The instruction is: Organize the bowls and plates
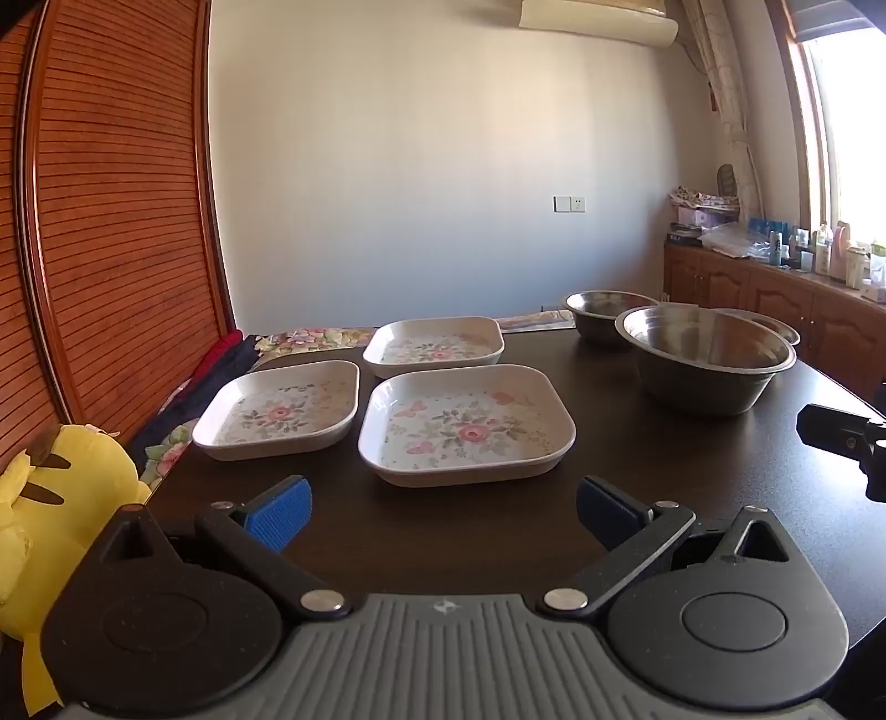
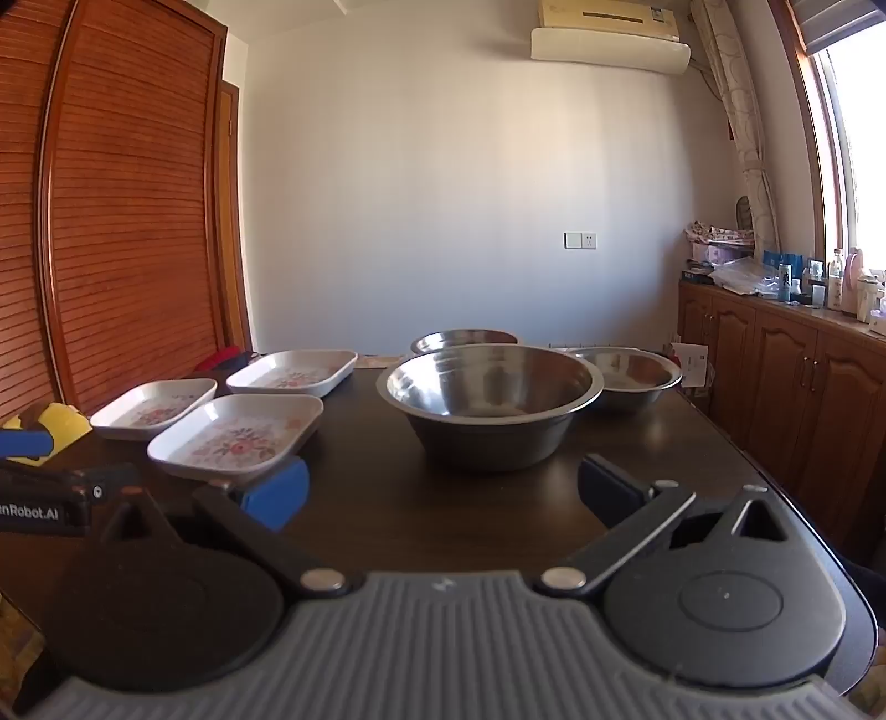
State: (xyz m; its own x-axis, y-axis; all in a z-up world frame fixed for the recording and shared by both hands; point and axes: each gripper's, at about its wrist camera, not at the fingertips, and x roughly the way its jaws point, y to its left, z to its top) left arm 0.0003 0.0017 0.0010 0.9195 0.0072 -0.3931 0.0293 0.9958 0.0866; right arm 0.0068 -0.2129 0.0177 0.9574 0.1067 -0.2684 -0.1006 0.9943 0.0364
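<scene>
Left gripper (image 1: pixel 443 512), seen from its own wrist camera, has its blue-padded jaws spread wide with nothing between them, hovering over the near edge of the dark table (image 1: pixel 637 471); in the right wrist view its side bears the partly readable lettering "enRobot.AI". Right gripper (image 2: pixel 443 493) is likewise fully spread and empty, with bare tabletop between its blue pads (image 2: pixel 277 493). Three square floral plates lie flat and unstacked on the left half of the table: the nearest plate (image 1: pixel 467 423) sits just ahead of the left gripper, slightly right of its centre line; a second plate (image 1: pixel 277 408) lies just beside it to the left, and a third plate (image 1: pixel 434 346) lies behind them. Three steel bowls stand upright on the right half: the large bowl (image 2: pixel 490 401) is directly ahead of the right gripper, near but not touching; a smaller bowl (image 2: pixel 465 339) is behind it, and another bowl (image 2: pixel 631 371) is behind to the right. A yellow plush toy (image 1: pixel 61 498) rests off the table's left edge. An air conditioner (image 2: pixel 609 41) hangs on the far wall; its label is too small to read.
</scene>
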